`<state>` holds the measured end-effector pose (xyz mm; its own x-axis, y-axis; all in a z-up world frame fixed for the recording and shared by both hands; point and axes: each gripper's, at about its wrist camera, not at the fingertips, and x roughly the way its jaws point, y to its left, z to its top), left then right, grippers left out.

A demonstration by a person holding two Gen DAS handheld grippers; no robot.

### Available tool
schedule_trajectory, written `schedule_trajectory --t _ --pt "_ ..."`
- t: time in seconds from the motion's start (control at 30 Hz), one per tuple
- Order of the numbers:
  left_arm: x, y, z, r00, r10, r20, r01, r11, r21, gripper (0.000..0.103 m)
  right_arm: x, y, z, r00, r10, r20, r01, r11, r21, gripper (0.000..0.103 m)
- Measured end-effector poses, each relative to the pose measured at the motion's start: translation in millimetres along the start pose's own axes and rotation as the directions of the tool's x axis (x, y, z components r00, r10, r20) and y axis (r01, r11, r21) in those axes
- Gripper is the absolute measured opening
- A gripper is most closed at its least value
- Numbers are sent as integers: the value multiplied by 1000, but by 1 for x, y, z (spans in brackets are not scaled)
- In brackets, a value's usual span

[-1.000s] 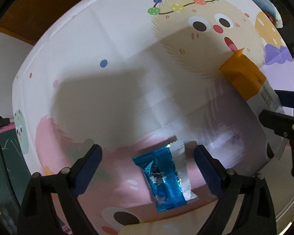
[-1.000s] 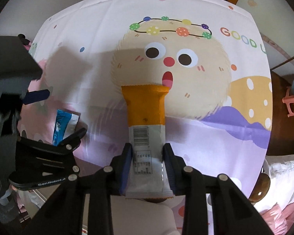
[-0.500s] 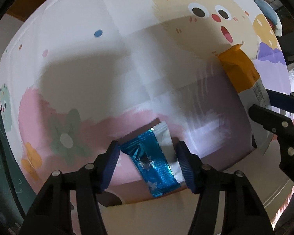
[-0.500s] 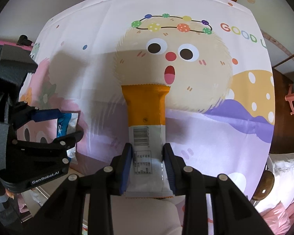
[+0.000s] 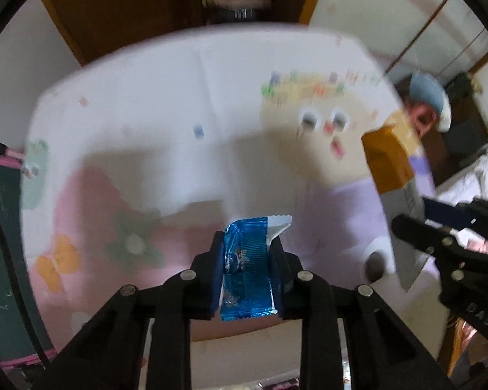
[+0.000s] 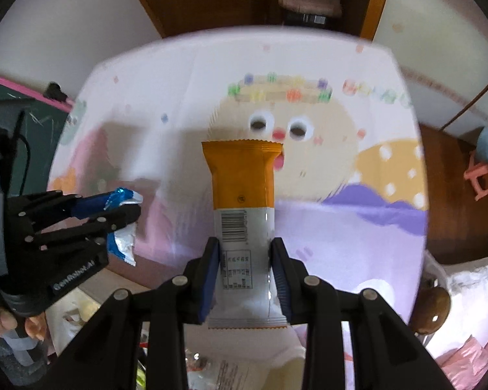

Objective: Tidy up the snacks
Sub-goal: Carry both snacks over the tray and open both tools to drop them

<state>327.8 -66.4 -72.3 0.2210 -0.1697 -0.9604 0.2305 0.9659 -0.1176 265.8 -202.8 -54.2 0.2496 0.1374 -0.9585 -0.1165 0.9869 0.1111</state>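
Left gripper now clamped on blue snack packet, lifted off cartoon tablecloth; right gripper still pinching orange-white bar, also airborne — both snacks picked, ready to carry and sort

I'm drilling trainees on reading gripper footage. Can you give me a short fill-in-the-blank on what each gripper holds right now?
1. The left gripper is shut on a snack packet coloured ____.
2. The right gripper clamps the white end of the ____-topped snack bar.
3. The printed barcode sits on the bar's ____ section.

Missing words: blue; orange; white
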Motion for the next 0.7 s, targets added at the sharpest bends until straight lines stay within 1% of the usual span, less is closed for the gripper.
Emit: schedule_trajectory --t 0.03,0.07,0.1,0.2,0.23,0.27,0.3,0.33,0.4,0.43,0.5,0.53,0.6,0.63,0.7 --pt "-24 -1 1 998 -1 56 2 1000 -5 23 -14 2 -1 999 -4 39 4 1000 3 32" --pt "-44 -2 2 995 -2 103 3 1000 -9 23 -31 4 -3 996 -4 87 3 1000 3 32" --pt "-64 -2 1 989 -2 146 4 1000 -12 23 -44 6 -5 993 6 116 -6 1000 2 32" --pt "-121 6 -19 970 -23 240 27 1000 -14 23 -84 13 -14 982 36 188 -39 999 12 32" --pt "-139 1 -23 961 -26 274 30 999 -10 23 -96 16 -19 977 49 207 -52 999 10 32" --pt "-160 1 -35 949 -29 314 31 1000 -2 23 -108 20 -25 972 60 227 -62 998 4 32" --pt "-175 2 -50 940 -33 339 33 999 6 23 -120 26 -32 966 70 248 -72 997 -2 32" --pt "-197 2 -63 926 -44 375 42 999 14 23 -133 32 -41 959 87 268 -87 996 -11 32" --pt "-221 0 -83 908 -64 414 58 998 27 23 -156 44 -57 945 126 301 -122 992 -32 32" --pt "-236 0 -99 895 -75 439 67 997 33 23 -164 49 -66 940 140 311 -134 990 -40 32" --pt "-251 0 -123 884 -95 458 86 995 41 23 -178 60 -86 929 172 329 -161 985 -61 32" --pt "-262 -1 -141 873 -115 473 104 993 50 23 -185 66 -97 922 188 340 -173 982 -75 32" --pt "-268 -1 -163 861 -121 494 110 993 53 23 -194 75 -118 909 207 363 -185 978 -93 33" --pt "-273 -3 -179 851 -118 511 104 993 56 23 -197 78 -126 904 212 372 -189 977 -100 33" --pt "-275 -4 -199 838 -114 534 102 993 52 23 -203 84 -142 893 230 386 -203 973 -110 33"
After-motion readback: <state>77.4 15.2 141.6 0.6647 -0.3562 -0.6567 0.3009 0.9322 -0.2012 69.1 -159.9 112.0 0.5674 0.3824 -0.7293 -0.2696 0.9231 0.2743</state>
